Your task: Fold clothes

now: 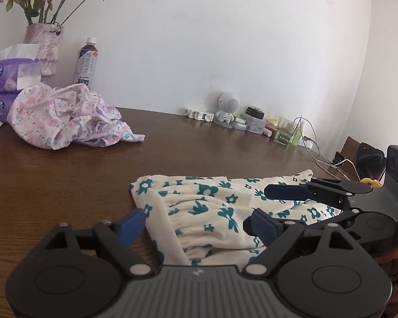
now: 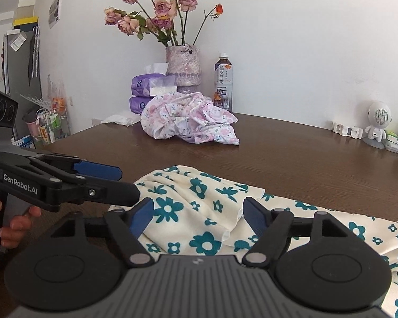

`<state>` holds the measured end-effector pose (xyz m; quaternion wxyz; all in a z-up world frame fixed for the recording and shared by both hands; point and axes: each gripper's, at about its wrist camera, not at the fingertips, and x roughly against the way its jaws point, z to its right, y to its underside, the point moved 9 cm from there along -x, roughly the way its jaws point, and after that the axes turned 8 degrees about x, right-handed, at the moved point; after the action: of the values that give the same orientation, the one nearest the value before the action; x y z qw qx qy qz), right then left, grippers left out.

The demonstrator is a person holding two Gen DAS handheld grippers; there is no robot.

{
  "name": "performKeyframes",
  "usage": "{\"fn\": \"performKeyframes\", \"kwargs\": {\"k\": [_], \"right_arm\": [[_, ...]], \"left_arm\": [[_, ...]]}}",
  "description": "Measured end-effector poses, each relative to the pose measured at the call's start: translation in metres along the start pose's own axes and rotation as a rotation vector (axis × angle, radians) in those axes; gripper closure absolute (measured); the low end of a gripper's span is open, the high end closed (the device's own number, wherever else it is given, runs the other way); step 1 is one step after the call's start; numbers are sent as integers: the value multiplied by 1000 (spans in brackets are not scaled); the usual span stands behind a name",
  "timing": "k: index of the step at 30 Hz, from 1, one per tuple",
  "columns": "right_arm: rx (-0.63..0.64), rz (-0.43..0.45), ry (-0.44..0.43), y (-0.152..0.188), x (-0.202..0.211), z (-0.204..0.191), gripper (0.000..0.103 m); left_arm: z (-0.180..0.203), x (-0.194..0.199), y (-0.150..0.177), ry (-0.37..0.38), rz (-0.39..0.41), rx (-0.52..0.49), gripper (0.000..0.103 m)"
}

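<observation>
A cream garment with teal flowers [image 1: 199, 206] lies flat on the brown table [image 1: 199, 145] near the front edge. My left gripper [image 1: 196, 226] is open and low over the garment's left end, with the gathered waistband between its blue pads. My right gripper [image 2: 199, 217] is also open, straddling a folded edge of the same garment [image 2: 188, 198]. One of its fingers [image 1: 289, 192] reaches in from the right in the left wrist view. The left gripper [image 2: 128, 181] comes in from the left in the right wrist view. A crumpled pink floral garment [image 1: 63, 116] sits at the back left.
Along the wall stand a vase of dried roses [image 2: 183, 66], a drink bottle [image 2: 223, 82], purple tissue packs [image 2: 143, 92], a white robot figurine [image 1: 226, 108], small jars and cables [image 1: 315, 148]. A person's hand [image 2: 13, 220] holds the left gripper's handle.
</observation>
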<state>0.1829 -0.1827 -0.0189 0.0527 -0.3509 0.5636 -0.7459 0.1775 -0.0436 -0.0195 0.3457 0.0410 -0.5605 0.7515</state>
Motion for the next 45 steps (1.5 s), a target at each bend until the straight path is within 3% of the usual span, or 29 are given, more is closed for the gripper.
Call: {"fn": "performKeyframes", "kwargs": {"k": [6,8,10,15,27,33,38,42,45], "right_arm": [[24,-39,8,5,-6,-5,28],[27,-59,11,7,-8,-5,29],[21,-83,10,11,-11,-5,42],[13,-112,-7,16,-15,-6,54],[22,-126,-5,19,-19,-8,56],[29,-114,6,16,-16,-8,55],[-5,-38,18,5,-2,-2,38],[-24,-27,29,3,-1,2,34],[-29,-46,35,6,-5,4,30]], "left_arm": [[-2,-6,9,-20,-45,-6,18],[-4,-9,13,-25,-68,-3,26],[-5,-10,14,-29,-80,1,32],[-7,-13,17,-39,-102,3,38],[-8,-15,18,-46,-114,3,41],[-8,-11,15,-36,-85,17,39],[-6,-2,7,-3,-27,32,27],[-9,-3,5,-22,-22,43,25],[-11,-5,5,-36,-29,49,17]]}}
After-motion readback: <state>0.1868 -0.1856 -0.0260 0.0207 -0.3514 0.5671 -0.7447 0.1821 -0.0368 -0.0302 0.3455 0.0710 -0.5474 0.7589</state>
